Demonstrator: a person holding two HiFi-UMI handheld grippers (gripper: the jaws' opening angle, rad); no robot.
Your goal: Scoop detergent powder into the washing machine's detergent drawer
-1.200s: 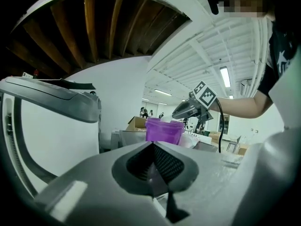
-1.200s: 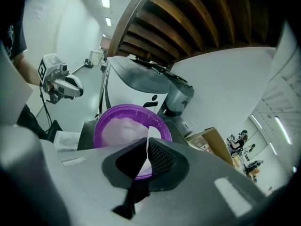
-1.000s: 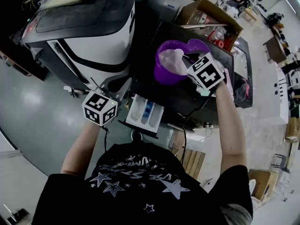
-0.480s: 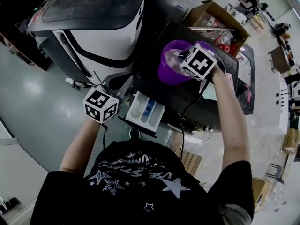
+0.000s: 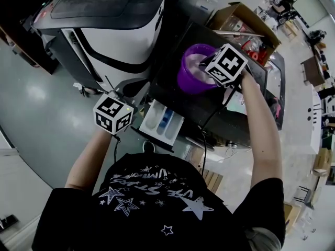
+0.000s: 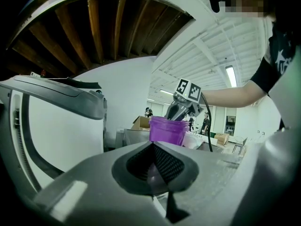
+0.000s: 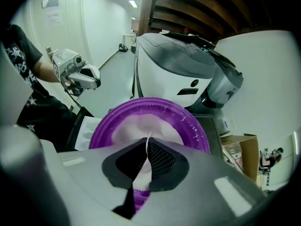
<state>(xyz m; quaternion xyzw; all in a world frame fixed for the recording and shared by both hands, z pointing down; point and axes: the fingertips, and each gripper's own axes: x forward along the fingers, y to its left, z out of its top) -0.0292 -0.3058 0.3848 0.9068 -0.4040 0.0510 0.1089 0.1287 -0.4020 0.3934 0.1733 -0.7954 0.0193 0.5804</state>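
Note:
A purple tub (image 5: 187, 77) holding white powder (image 7: 141, 124) stands on top of a dark washing machine (image 5: 209, 111). The machine's detergent drawer (image 5: 162, 122) is pulled out toward me, showing a pale and a blue compartment. My right gripper (image 7: 147, 141) hovers just over the tub's near rim (image 7: 197, 128), pointing down at the powder. Its jaws are shut on a thin white edge, which looks like the scoop's handle; the bowl is hidden. My left gripper (image 6: 153, 144) is shut on nothing, held left of the drawer. Its marker cube (image 5: 112, 114) shows in the head view.
A large white and black machine (image 5: 115, 30) stands left of the tub and close to the left gripper. An open cardboard box (image 5: 238, 20) with red items sits behind the tub. Grey floor (image 5: 36, 103) lies to the left. A cable (image 5: 209, 127) trails from the right gripper.
My right gripper has moved from the tub's right side up over its rim, now covering part of the powder. The left gripper has barely moved.

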